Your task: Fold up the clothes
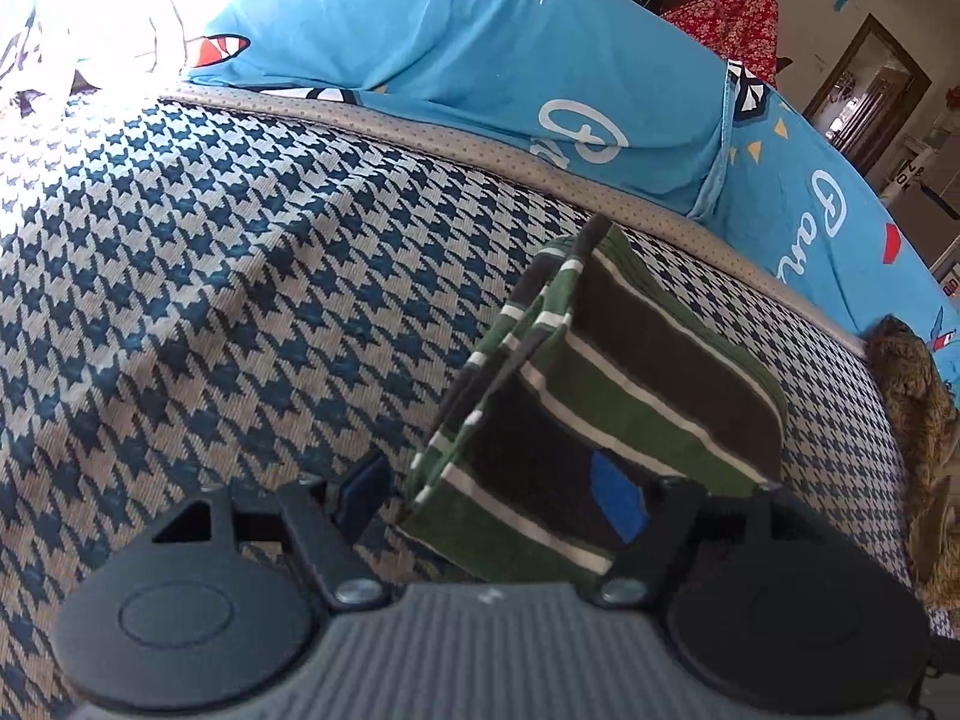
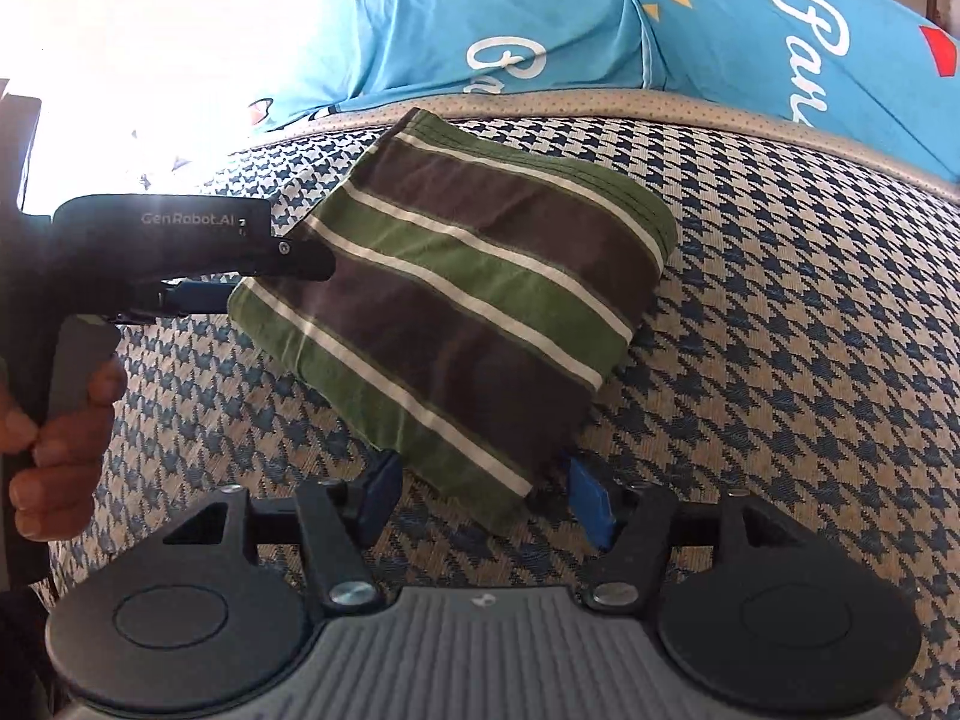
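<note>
Item: striped garment [image 2: 474,294], folded into a thick pad, lying on the houndstooth bedcover [image 2: 780,360] just short of the blue pillow [image 2: 510,18]. Soft, light, layers apt to slip. My left gripper [image 1: 498,498] and right gripper [image 2: 480,492] both stand spread, each straddling a near corner without pinching. I would take hold through all layers at the folded edge.

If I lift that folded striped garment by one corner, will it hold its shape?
Probably not: the striped garment is soft knit, and its layers already splay apart at one edge. It likely droops and unfolds. Pushed, it would probably bunch on the textured houndstooth cover.
</note>
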The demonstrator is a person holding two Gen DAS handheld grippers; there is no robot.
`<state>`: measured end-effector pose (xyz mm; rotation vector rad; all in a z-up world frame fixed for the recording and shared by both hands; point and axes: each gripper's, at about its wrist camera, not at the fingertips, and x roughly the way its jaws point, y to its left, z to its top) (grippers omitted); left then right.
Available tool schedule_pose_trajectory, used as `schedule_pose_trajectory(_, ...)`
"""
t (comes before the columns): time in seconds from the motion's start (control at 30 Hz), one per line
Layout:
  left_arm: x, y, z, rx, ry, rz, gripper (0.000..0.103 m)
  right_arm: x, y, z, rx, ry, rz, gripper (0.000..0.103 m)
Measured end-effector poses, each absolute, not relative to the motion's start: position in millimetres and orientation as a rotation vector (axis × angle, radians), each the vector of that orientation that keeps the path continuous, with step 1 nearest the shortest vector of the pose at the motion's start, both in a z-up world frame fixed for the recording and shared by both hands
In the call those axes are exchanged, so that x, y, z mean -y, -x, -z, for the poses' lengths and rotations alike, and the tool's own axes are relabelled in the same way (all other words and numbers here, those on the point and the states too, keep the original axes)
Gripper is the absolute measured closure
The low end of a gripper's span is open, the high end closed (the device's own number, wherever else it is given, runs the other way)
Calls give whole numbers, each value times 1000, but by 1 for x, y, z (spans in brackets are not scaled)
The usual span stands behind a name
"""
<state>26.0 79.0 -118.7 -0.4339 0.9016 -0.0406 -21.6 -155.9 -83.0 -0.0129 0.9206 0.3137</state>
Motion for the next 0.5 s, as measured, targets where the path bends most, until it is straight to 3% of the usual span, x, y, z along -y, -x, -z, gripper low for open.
schedule_pose_trajectory(0.3,-81,-39,127,-905,480,114,16,205,-10,83,-908,-345,-268,35)
schedule_pose_trajectory(0.5,-78,-51,131,-912,467,174,15,224,-29,95,-885,-558,-244,35)
